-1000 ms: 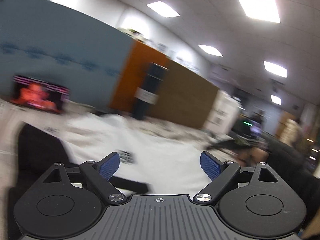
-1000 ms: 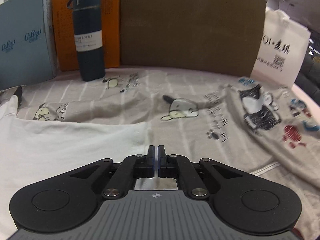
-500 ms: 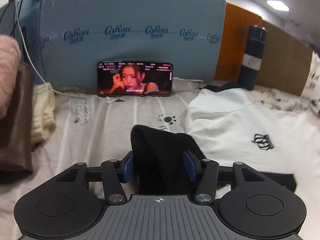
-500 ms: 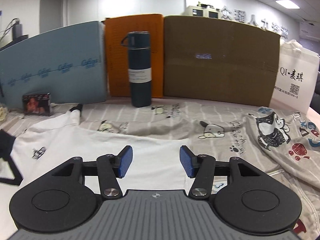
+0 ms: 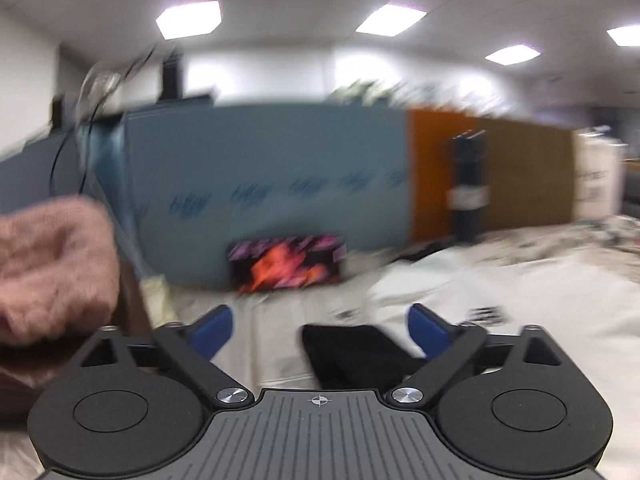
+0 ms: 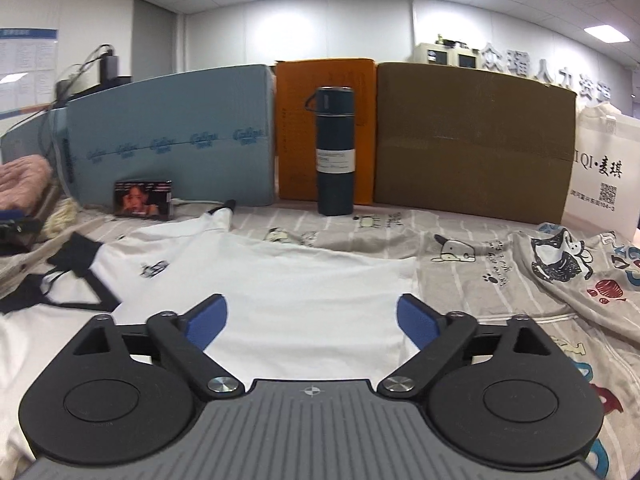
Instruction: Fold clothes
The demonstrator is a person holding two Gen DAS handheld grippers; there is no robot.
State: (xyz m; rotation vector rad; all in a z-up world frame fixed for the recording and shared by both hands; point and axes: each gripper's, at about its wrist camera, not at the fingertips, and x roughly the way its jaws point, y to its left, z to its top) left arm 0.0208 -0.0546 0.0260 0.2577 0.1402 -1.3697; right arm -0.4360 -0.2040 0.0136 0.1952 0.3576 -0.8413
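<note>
Both tool jaws are opening, gripping nothing. Right tool [image 6: 312,322] hovers over the white T-shirt [image 6: 280,280], spread flat on the bed sheet [image 6: 480,272] for folding. Left tool [image 5: 318,330] frames its black sleeve [image 5: 352,352].

Counts, right wrist view: one white T-shirt [image 6: 256,280] is lying spread at the bed's middle; one grey printed garment [image 6: 580,272] is lying toward its right edge. Along the back edge are standing one dark flask [image 6: 335,152], one phone [image 6: 144,199], three boards, blue [image 6: 168,140], orange [image 6: 296,128], brown [image 6: 472,140], and one white bag [image 6: 604,168]. One pink fluffy item [image 6: 22,178] is sitting at the left edge.
</note>
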